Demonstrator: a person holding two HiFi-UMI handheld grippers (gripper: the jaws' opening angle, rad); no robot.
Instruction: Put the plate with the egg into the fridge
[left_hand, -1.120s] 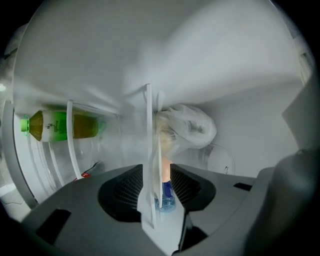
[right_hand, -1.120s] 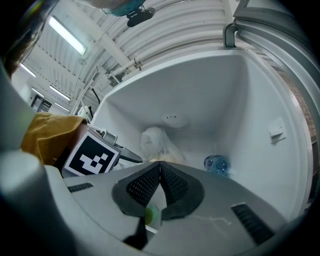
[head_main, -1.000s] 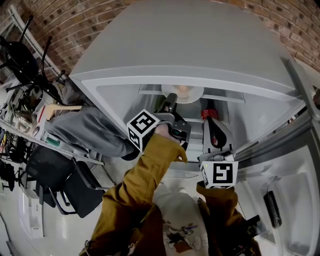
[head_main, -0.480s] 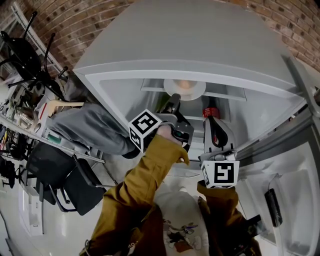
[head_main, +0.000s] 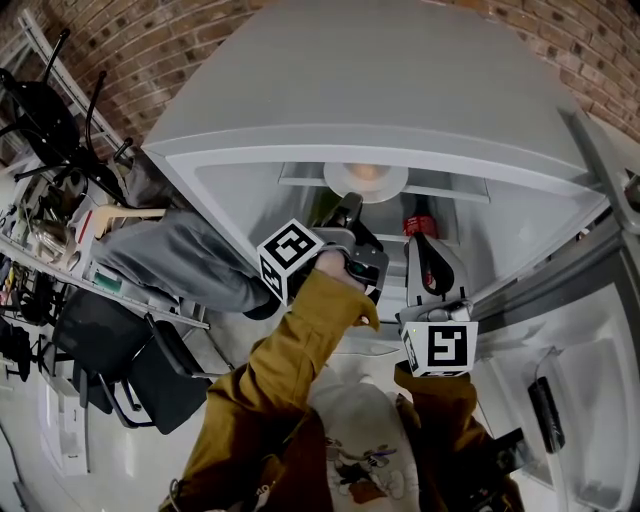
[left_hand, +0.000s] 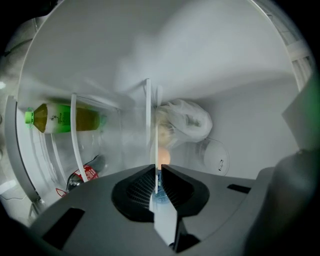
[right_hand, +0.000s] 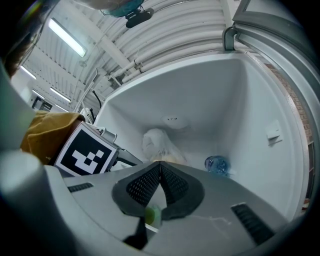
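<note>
Sleeve (head_main: 290, 350): mustard cloth, soft and creased, outside the fridge (head_main: 380, 90), just before its open mouth.
Right tongs (right_hand: 160, 165): at the fridge's mouth, right of its middle. The dark ribbed pads lie together with nothing held. They are idle, so I see little risk, unless they nudge the red-capped bottle (head_main: 414, 226) just inside the fridge.
Left tongs (left_hand: 156, 170): at the fridge's mouth, high up, rolled onto their side. They have just been closing and pinch the plate (head_main: 393, 186) by its thin rim, with a hairline slit showing at one pad.
Plate: inside the fridge, at the front of its top shelf (head_main: 455, 190). It is round, white, thin and smooth. The worst risk, I judge, is a pull back out of the fridge with the rim pinched, which would drag it off the shelf. A one-sided pinch on so slick a rim could also tip it.
Egg (head_main: 367, 174): on the plate, high in the fridge. It is pale brown and oval, with a smooth shell, and lies loose. Any tilt would likely roll it off.
Bag (left_hand: 186, 124): deeper in the fridge, of crumpled thin white plastic. A hard shove inward could run the plate into it.
Green-capped bottle (left_hand: 60, 117): lower in the fridge, of clear plastic holding a yellowish drink.
Water bottle (right_hand: 216, 164): deep in the fridge near its back wall, of clear bluish plastic.
Lining: the fridge's inner walls are smooth, white and moulded.
</note>
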